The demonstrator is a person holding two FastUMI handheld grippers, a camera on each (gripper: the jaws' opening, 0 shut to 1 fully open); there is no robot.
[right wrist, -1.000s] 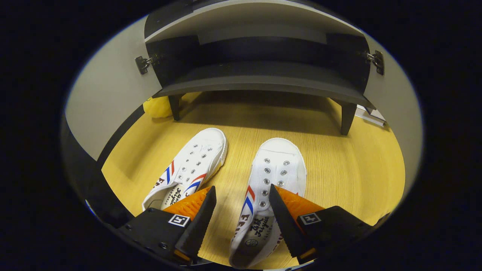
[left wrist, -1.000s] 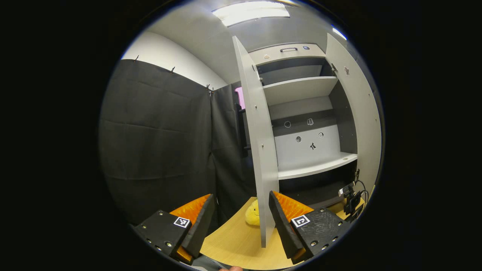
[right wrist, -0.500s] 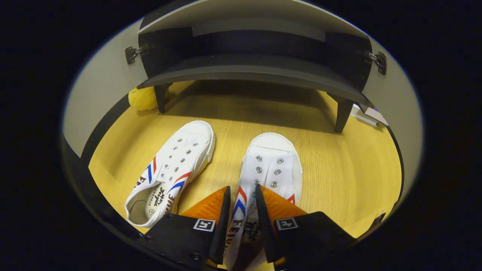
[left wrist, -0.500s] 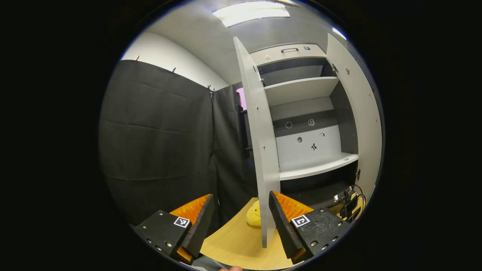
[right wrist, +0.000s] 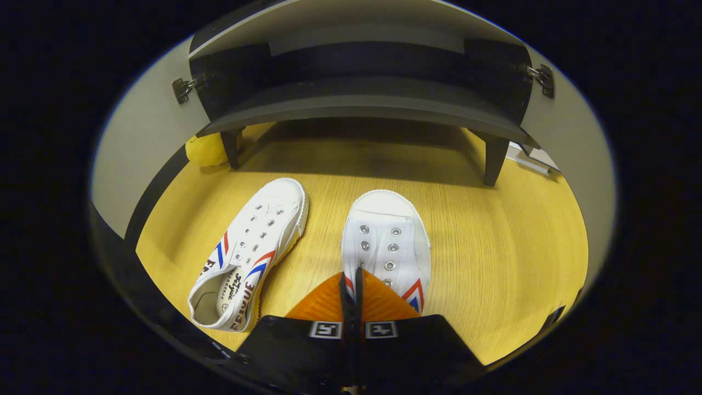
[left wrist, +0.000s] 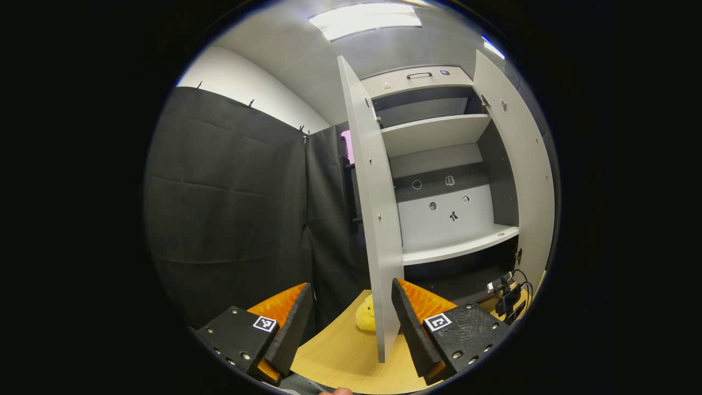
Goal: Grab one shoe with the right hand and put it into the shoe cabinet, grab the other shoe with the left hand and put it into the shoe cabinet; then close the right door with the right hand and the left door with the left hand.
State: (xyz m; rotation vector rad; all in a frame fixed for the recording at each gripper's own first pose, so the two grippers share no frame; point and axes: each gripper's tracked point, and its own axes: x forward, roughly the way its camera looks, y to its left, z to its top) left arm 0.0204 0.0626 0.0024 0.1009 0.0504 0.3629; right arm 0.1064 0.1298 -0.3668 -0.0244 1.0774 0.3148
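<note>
Two white canvas shoes with red and blue stripes lie on the wooden floor in the right gripper view. My right gripper [right wrist: 351, 280] is shut on the near side wall of the right-hand shoe [right wrist: 385, 236], with a thin strip of canvas pinched between its fingers. The other shoe [right wrist: 254, 241] lies free to its left, toe toward the cabinet [right wrist: 362, 101]. In the left gripper view my left gripper [left wrist: 351, 302] is open and holds nothing, facing the cabinet. Both the left door [left wrist: 375, 219] and the right door [left wrist: 521, 164] stand wide open, showing pale shelves [left wrist: 455, 249].
A yellow plush toy [right wrist: 205, 151] sits on the floor by the cabinet's left leg, behind the left door [left wrist: 364, 318]. A small device with cables [left wrist: 507, 293] lies beside the right door. The cabinet stands on short dark legs [right wrist: 492, 162].
The right gripper's fingers have gone from wide open to shut on the right-hand shoe's side wall. The left gripper has barely shifted and remains open.
</note>
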